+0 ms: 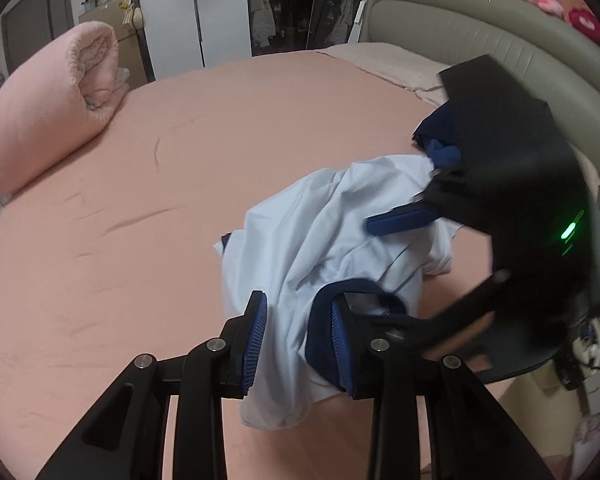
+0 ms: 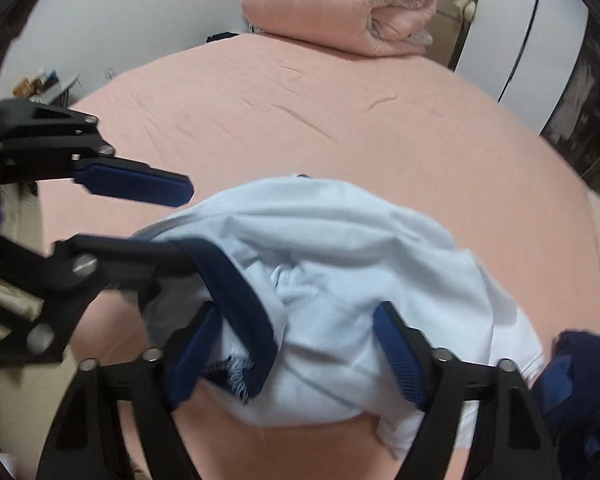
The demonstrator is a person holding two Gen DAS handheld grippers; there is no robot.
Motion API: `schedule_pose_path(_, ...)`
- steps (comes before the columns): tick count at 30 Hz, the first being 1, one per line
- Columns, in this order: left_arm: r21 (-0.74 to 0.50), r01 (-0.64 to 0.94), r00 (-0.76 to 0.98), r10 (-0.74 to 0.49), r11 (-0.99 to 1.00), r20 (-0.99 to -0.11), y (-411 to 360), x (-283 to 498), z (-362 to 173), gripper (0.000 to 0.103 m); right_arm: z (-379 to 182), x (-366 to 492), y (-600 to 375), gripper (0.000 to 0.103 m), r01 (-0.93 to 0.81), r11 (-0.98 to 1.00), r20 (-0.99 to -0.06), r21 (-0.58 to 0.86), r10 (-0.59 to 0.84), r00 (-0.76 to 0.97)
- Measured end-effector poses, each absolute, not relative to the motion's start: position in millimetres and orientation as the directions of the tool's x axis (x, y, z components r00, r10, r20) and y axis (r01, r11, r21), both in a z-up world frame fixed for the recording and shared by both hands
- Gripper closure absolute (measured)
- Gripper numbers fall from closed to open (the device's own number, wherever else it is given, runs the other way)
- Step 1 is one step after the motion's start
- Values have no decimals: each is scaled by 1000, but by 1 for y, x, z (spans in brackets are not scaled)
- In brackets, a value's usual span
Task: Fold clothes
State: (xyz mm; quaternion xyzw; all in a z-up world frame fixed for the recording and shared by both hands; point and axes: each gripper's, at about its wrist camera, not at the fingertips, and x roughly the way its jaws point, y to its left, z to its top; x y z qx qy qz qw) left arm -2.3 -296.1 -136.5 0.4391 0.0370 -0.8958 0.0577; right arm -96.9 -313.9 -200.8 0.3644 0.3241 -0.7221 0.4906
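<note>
- Blue-padded fingers of the left hand-held gripper stand spread with cloth of the pale blue T-shirt bunched between them; one pad sits inside the navy collar. The jaws are wide, so cloth lies in the gap and is not pinched.
- Right hand-held gripper is likewise spread, straddling the same shirt at the collar end.
- Both hand-held grippers meet at the neckline, about equally near it; the shirt's crumpled bulk runs away from them toward the middle of the bed.
- Shirt lies unfolded in a heap near the bed's near edge.
- Dark navy garment sits just beyond, toward the headboard.
- Rolled pink duvet rests at the far edge, well apart.
</note>
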Motion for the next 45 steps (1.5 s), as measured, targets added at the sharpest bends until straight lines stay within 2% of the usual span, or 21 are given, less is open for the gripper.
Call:
schedule_pose_path(2,-24,135,-607,-64,-991,-792,-295,-2,-137,74,-204,-96,-318,52,941,-306,-842,-143,-463,-278)
schedule_pose_path(6,-46,139,-605,-48,-989,-794,-295,1,-139,74,-211,-112,-335,68,939,-317,-855,-135,-441,-272)
schedule_pose_path(7,-53,142,-604,-44,-988,-796,-296,2,-140,74,-212,-114,-336,79,940,-317,-859,-128,-439,-265)
schedule_pose_path(8,-56,144,-601,-42,-988,-798,-296,2,-141,74,-213,-116,-335,84,941,-318,-863,-117,-437,-255)
schedule_pose_path(10,-53,150,-592,-47,-987,-805,-297,3,-143,73,-214,-120,-333,85,943,-320,-871,-92,-433,-232)
schedule_pose_path(12,-44,165,-566,-58,-985,-823,-297,2,-149,67,-215,-125,-334,87,942,-325,-876,-78,-429,-220)
schedule_pose_path(14,-60,181,-551,-51,-982,-833,-299,2,-152,43,-213,-130,-334,87,943,-326,-881,-63,-426,-206)
schedule_pose_path(16,-86,197,-543,-35,-977,-839,-301,3,-155,29,-211,-136,-333,87,944,-326,-885,-52,-423,-195)
schedule_pose_path(23,-21,189,-544,-87,-982,-834,-295,6,-154,28,-195,-147,-325,87,937,-344,-871,-58,-441,-216)
schedule_pose_path(36,-69,175,-583,-47,-982,-811,-287,-1,-141,28,-123,-135,-315,87,912,-409,-771,-25,-573,-278)
schedule_pose_path(45,-87,203,-577,-47,-975,-816,-288,-5,-138,28,-104,-165,-305,88,878,-479,-733,-17,-591,-337)
